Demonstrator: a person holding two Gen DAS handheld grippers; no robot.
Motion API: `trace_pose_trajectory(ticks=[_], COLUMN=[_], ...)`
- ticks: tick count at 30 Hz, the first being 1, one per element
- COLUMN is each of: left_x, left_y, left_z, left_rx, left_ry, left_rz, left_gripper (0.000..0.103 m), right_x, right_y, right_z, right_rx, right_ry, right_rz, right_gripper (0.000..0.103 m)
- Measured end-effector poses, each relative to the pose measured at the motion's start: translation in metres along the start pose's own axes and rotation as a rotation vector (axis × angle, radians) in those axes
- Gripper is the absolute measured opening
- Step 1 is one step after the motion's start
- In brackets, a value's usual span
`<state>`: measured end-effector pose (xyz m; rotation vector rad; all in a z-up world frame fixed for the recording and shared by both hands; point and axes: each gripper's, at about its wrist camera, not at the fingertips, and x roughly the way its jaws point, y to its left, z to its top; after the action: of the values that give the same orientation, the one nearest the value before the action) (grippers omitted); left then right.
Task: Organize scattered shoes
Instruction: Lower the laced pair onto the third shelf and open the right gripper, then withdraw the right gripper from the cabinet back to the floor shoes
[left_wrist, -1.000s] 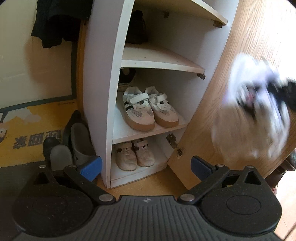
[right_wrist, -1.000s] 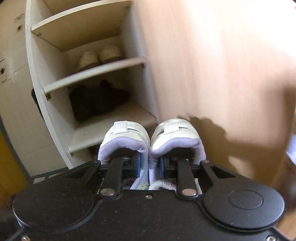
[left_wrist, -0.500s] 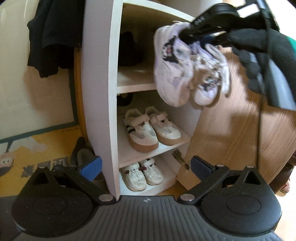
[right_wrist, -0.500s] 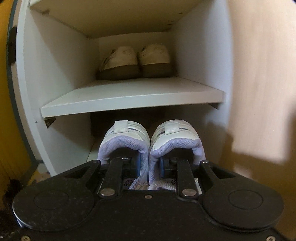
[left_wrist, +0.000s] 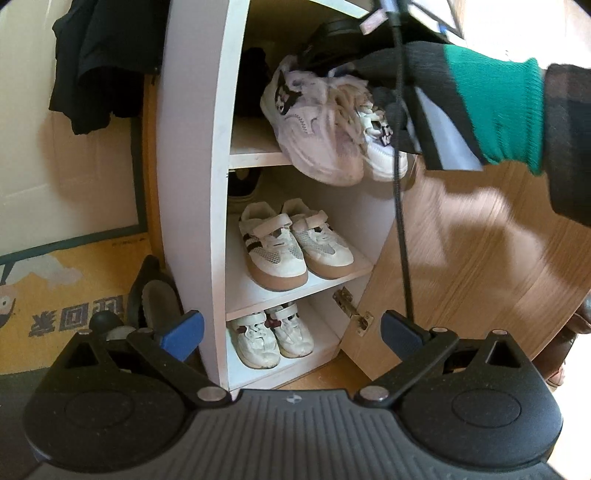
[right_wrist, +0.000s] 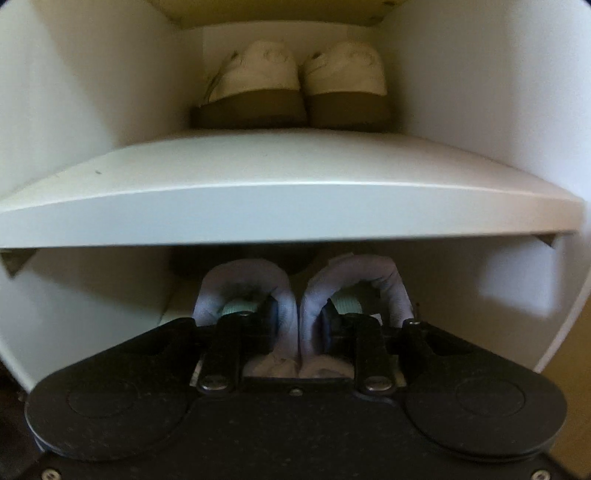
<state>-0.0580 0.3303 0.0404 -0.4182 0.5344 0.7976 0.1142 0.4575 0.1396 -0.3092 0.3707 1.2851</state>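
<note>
Left wrist view: the pale lilac sneaker pair (left_wrist: 325, 129) is carried by the right tongs (right_wrist: 298, 321) at the front edge of the cabinet's (left_wrist: 195, 184) upper shelf (left_wrist: 255, 157). Their jaws, just eased wider, are seen inside the two heel collars. The left tongs (left_wrist: 291, 328) are spread wide, empty.

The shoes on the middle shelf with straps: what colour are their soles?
Tan-brown soles under the strapped shoes; clearest in the left wrist view.

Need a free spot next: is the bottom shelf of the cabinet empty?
No: in the left wrist view a pair of white strap sneakers already sits on the bottom shelf.
</note>
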Motion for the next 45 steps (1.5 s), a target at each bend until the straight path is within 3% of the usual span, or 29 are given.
trace_pose_trajectory(ticks=[3,5,7,13,17,22,30,37,41,45], left_x=[0.001,0.001,0.001,-0.001,-0.001,-0.001,-0.001,-0.001,-0.001,0.0], left_y=[0.002,0.003,0.005,0.006,0.004,0.003,0.003,-0.001,-0.011,-0.021], left_z=[0.0,0.001,0.001,0.001,0.001,0.002,0.001,-0.001,-0.004,-0.006], left_rx=[-0.004,-0.005,-0.007,-0.012,-0.009,-0.01,-0.011,-0.003,0.014,0.026], left_ry=[0.001,0.003,0.005,0.005,0.008,0.011,0.014,0.019,0.027,0.031], left_rz=[-0.002,-0.003,-0.005,-0.013,-0.02,-0.025,-0.023,-0.024,-0.034,-0.041], left_gripper=[0.103,0.103,0.103,0.103,0.103,0.103,0.103,0.103,0.103,0.103], right_x=[0.013,0.016,0.019,0.012,0.004,-0.001,-0.049,-0.111,-0.109,-0.096], right_y=[0.01,0.009,0.006,-0.003,-0.006,-0.004,-0.013,-0.028,-0.034,-0.038], right_z=[0.007,0.008,0.009,0.013,0.017,0.019,-0.005,-0.067,-0.096,-0.105], right_rx=[-0.032,-0.02,-0.003,0.007,-0.025,-0.007,0.031,0.025,0.001,0.029], right_ry=[0.043,0.05,0.056,0.07,0.082,0.07,-0.011,-0.056,0.002,-0.006], right_rz=[-0.05,-0.068,-0.083,-0.049,-0.026,-0.019,0.057,0.087,0.077,0.097], right_gripper=[0.038,0.051,0.053,0.059,0.077,0.078,0.078,0.079,0.079,0.078])
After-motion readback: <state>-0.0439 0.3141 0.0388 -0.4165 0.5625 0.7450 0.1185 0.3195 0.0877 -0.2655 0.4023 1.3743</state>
